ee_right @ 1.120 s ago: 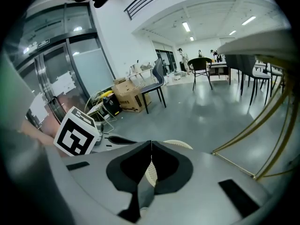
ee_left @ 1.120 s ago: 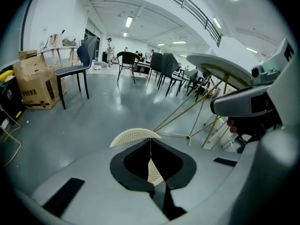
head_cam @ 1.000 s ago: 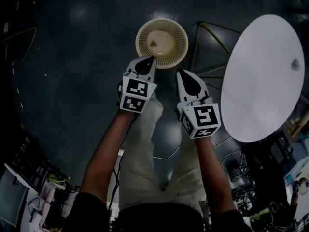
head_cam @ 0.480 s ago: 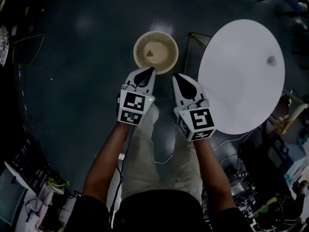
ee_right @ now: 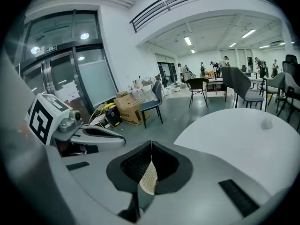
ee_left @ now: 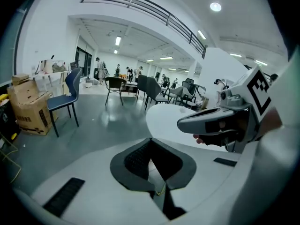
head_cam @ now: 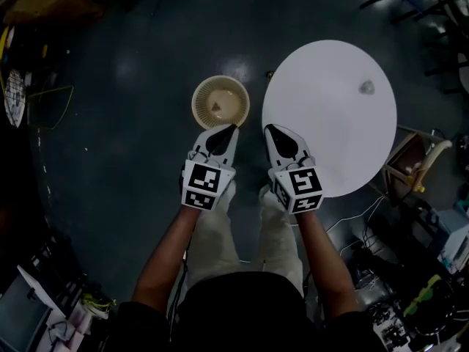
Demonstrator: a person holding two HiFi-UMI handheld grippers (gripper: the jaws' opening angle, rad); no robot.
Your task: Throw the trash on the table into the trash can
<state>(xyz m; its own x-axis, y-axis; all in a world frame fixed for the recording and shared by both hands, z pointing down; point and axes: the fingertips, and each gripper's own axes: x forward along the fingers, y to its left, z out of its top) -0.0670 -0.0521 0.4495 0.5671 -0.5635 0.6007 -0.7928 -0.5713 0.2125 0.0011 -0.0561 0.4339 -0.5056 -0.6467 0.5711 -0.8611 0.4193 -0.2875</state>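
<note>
A beige basket-weave trash can (head_cam: 220, 103) stands on the dark floor with a small dark scrap inside it. Right of it is the round white table (head_cam: 330, 123), where one small crumpled piece of trash (head_cam: 366, 87) lies near the far side. My left gripper (head_cam: 231, 129) hangs shut and empty just this side of the can. My right gripper (head_cam: 269, 129) is beside it, shut and empty, at the table's left edge. The left gripper view shows shut jaws (ee_left: 151, 139) and the right gripper (ee_left: 220, 121). The right gripper view shows shut jaws (ee_right: 151, 143), the table (ee_right: 243, 139) and the trash (ee_right: 266, 123).
A wooden chair (head_cam: 414, 160) stands right of the table, with cables and clutter on the floor at the lower right and left. A blue chair (ee_left: 65, 97) and cardboard boxes (ee_left: 28, 107) stand off to the left. More chairs and people are far back in the hall.
Both grippers have risen together, still side by side and shut. The trash can and table now look smaller and farther below, and the table sits more toward the middle of the head view.
</note>
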